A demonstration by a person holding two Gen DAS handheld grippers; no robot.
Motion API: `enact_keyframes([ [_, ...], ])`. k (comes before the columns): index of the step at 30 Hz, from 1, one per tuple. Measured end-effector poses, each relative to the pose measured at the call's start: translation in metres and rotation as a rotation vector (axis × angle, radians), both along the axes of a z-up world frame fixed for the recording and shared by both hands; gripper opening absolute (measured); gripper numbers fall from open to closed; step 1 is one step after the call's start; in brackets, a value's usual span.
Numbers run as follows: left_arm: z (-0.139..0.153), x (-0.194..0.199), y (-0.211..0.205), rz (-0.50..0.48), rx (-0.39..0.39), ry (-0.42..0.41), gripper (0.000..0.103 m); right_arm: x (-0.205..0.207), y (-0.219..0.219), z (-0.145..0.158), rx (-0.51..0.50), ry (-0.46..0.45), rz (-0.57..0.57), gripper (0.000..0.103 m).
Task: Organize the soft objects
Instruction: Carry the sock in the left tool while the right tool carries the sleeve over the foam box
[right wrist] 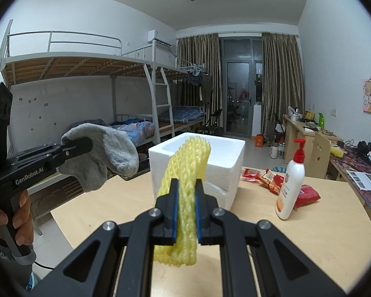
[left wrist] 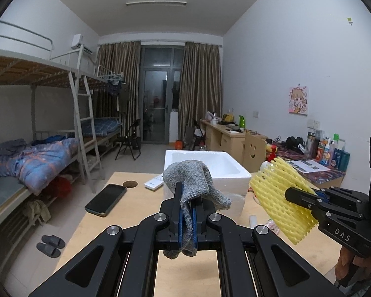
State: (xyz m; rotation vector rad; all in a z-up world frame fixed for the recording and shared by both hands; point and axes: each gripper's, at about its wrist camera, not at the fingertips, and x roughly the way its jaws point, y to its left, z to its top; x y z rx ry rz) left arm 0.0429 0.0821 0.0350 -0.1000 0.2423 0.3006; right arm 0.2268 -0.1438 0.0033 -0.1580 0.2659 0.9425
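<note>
My left gripper (left wrist: 187, 193) is shut on a grey sock (left wrist: 190, 180) and holds it above the wooden table, just in front of the white foam box (left wrist: 231, 172). It also shows in the right wrist view (right wrist: 90, 144) with the sock (right wrist: 106, 153) drooping from it. My right gripper (right wrist: 186, 185) is shut on a yellow foam net sleeve (right wrist: 185, 173), held in the air before the foam box (right wrist: 225, 163). The left wrist view shows it (left wrist: 288, 193) with the net (left wrist: 279, 195) at the right.
On the table (left wrist: 141, 198) lie a black phone (left wrist: 106, 199) and a white remote (left wrist: 153, 182). A lotion pump bottle (right wrist: 290, 185) and red snack packs (right wrist: 269, 179) stand right of the box. Bunk beds are at the left, desks at the right.
</note>
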Motion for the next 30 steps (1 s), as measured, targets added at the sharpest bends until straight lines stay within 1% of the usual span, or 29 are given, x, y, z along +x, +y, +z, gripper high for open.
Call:
enact_keyframes([
  [9, 0.009, 0.025, 0.016, -0.014, -0.006, 0.003, 0.005, 0.009, 0.013, 0.008, -0.003, 0.005, -0.008, 0.014],
  [15, 0.022, 0.047, 0.025, -0.023, -0.016, 0.014, 0.005, 0.019, 0.022, 0.022, -0.015, -0.007, -0.014, 0.014],
  [21, 0.037, 0.070, 0.032, -0.056, -0.037, 0.016, 0.005, 0.032, 0.030, 0.036, -0.018, -0.009, -0.007, 0.014],
  [22, 0.039, 0.075, 0.032, -0.060, -0.030, 0.014, 0.005, 0.034, 0.031, 0.038, -0.017, -0.009, -0.006, 0.014],
  [24, 0.041, 0.082, 0.033, -0.060, -0.020, 0.012, 0.005, 0.037, 0.036, 0.041, -0.015, -0.011, -0.006, 0.014],
  [30, 0.043, 0.106, 0.039, -0.065, -0.031, 0.027, 0.005, 0.050, 0.046, 0.047, -0.013, -0.010, -0.009, 0.014],
])
